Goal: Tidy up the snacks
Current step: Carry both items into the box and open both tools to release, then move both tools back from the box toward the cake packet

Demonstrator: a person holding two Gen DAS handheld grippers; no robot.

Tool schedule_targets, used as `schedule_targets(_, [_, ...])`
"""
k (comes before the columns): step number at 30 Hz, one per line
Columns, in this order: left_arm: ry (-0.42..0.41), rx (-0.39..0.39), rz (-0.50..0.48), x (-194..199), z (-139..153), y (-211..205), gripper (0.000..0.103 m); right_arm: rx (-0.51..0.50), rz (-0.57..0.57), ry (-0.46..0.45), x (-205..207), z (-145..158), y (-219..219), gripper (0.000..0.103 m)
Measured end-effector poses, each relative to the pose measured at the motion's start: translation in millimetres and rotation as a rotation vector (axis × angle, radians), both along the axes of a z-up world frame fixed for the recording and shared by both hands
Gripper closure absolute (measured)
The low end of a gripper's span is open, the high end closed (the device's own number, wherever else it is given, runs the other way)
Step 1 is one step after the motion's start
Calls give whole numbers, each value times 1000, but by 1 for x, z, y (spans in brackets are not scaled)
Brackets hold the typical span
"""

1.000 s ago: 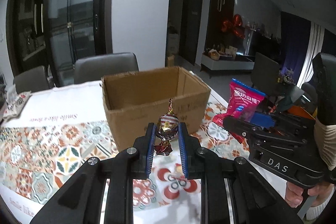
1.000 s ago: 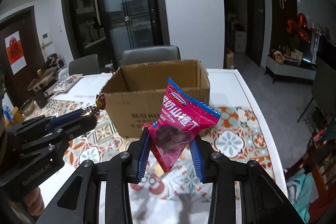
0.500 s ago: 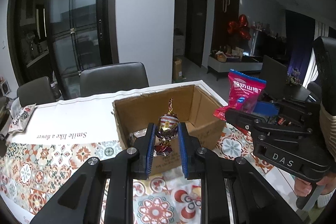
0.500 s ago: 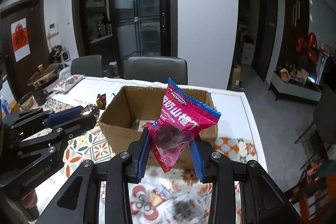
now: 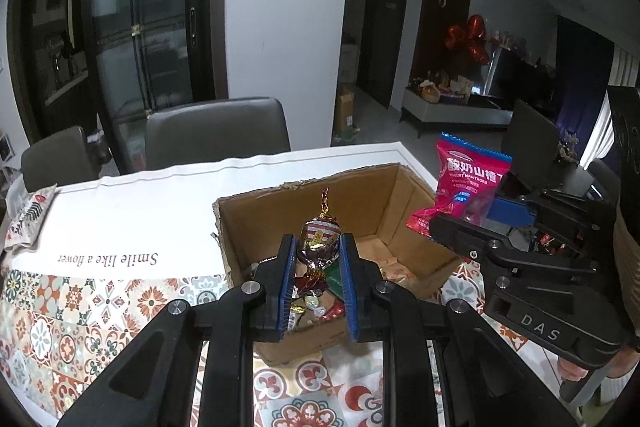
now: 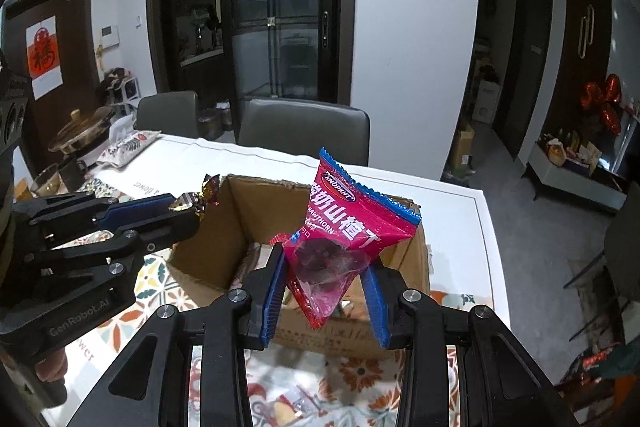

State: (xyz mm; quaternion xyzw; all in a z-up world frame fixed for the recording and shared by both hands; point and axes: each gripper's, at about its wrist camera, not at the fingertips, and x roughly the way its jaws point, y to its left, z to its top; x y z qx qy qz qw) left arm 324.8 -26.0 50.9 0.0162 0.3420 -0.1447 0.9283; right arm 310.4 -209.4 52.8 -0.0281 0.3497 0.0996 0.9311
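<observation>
An open cardboard box [image 5: 384,199] stands on the patterned tablecloth and holds several wrapped snacks; it also shows in the right wrist view [image 6: 208,259]. My left gripper [image 5: 318,259] is shut on a foil-wrapped candy [image 5: 320,233] and holds it above the box's near left part. My right gripper [image 6: 324,267] is shut on a pink hawthorn snack packet [image 6: 348,223] above the box's near right edge. The packet [image 5: 468,183] and the right gripper show at the right of the left wrist view. The left gripper with its candy [image 6: 200,195] shows at the left of the right wrist view.
Grey chairs [image 5: 216,135] stand behind the table. A printed snack bag [image 5: 28,219] lies at the far left of the table. A pot [image 6: 80,135] and a glass [image 6: 48,183] stand at the left. A loose candy [image 6: 288,403] lies on the cloth before the box.
Both grippers have risen and moved forward over the box with their snacks still held. The box's inside and its contents now show from above.
</observation>
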Motion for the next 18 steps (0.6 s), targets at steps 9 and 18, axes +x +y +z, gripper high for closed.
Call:
schedule_targets(9, [17, 48, 37, 28, -6, -6, 58, -14, -18, 46, 31, -17, -5, 52])
schedule_targets(18, [-42, 81, 78, -3, 2, -2, 57, -16, -45, 11, 11, -12, -7, 40])
